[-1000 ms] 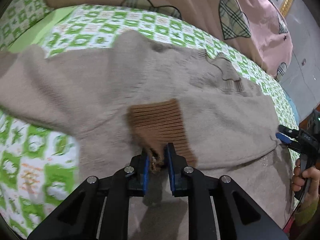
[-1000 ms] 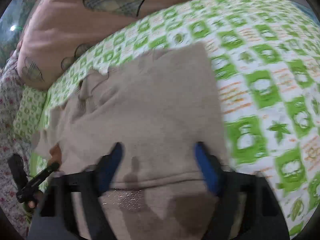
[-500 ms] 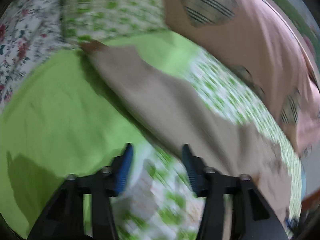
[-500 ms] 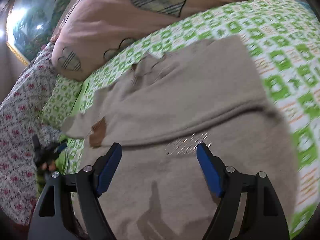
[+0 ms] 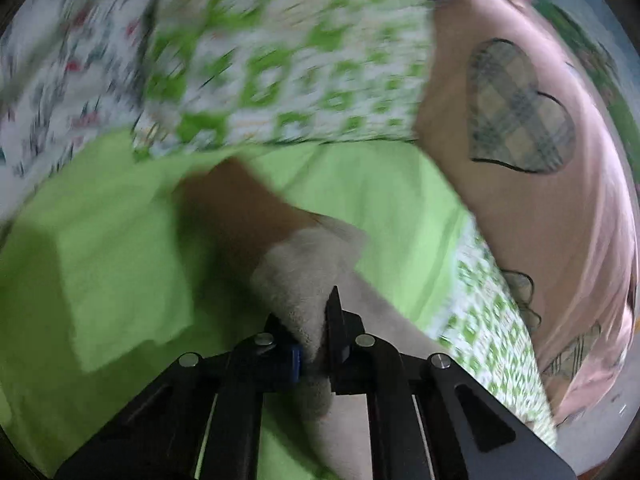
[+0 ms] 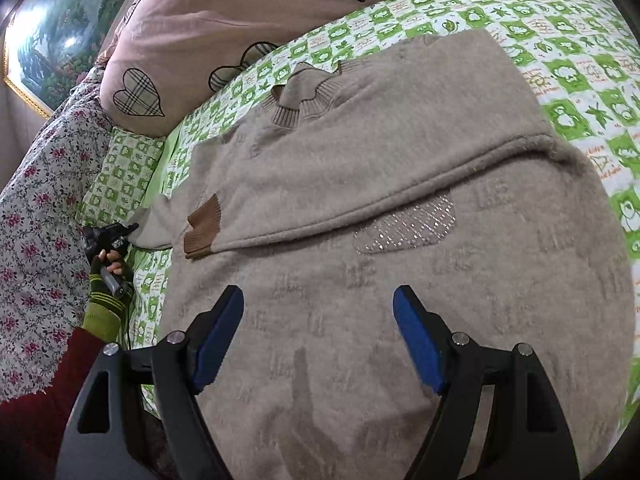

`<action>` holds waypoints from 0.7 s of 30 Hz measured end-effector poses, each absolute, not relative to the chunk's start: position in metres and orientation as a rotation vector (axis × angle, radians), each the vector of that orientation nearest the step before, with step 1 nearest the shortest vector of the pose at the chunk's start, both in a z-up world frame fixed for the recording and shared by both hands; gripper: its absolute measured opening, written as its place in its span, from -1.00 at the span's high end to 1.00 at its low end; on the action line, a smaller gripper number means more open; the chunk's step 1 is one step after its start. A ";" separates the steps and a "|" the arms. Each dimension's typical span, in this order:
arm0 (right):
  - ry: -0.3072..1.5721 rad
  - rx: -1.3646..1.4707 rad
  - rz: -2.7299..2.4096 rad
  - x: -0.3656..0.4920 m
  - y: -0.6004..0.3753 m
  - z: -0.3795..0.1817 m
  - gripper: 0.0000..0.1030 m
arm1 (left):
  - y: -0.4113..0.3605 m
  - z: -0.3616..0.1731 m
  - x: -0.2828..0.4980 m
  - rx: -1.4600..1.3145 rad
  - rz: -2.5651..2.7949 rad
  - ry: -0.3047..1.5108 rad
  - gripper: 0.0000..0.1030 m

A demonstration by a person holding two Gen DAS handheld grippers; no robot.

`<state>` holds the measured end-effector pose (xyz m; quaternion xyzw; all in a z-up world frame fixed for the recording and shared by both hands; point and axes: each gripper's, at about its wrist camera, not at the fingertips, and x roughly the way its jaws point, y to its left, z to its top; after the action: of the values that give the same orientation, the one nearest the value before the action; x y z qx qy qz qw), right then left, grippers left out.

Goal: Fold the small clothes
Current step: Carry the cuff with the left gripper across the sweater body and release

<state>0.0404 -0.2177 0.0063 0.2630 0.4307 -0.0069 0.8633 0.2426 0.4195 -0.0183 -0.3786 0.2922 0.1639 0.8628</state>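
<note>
Between the closed fingers of the left gripper (image 5: 316,344), a fold of the taupe sweater (image 6: 400,216) sleeve is clamped. Right gripper (image 6: 318,320) hangs spread wide over the sweater, which lies on the green-checked bedsheet (image 6: 580,64).

The left wrist camera sits low and very close to the bed (image 5: 380,196), looking along its hand-held gripper (image 5: 314,340) toward the pink heart-patched quilt (image 5: 540,200); that view is smeared by motion. The right wrist camera rides higher above the grey sweater (image 6: 400,200), facing the same quilt (image 6: 224,24) from farther back. Both views share the quilt, the green checked sheet (image 6: 560,60) and the sweater's sleeve (image 5: 304,264).
</note>
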 end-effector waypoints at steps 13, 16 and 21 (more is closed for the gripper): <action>0.844 0.592 -0.007 0.018 -0.225 0.013 -0.51 | 0.131 0.076 0.216 -0.431 -0.165 0.587 0.88; 0.814 0.620 -0.042 0.002 -0.240 0.017 -0.51 | 0.060 0.075 0.219 -0.343 -0.279 0.620 0.88; 0.783 0.663 -0.094 -0.017 -0.261 0.019 -0.51 | -0.036 0.041 0.230 -0.196 -0.372 0.733 0.86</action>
<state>-0.0172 -0.2613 0.0194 0.3171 0.3743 -0.0449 0.8703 0.2296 -0.0359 0.0410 -0.0949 0.3559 -0.1806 0.9120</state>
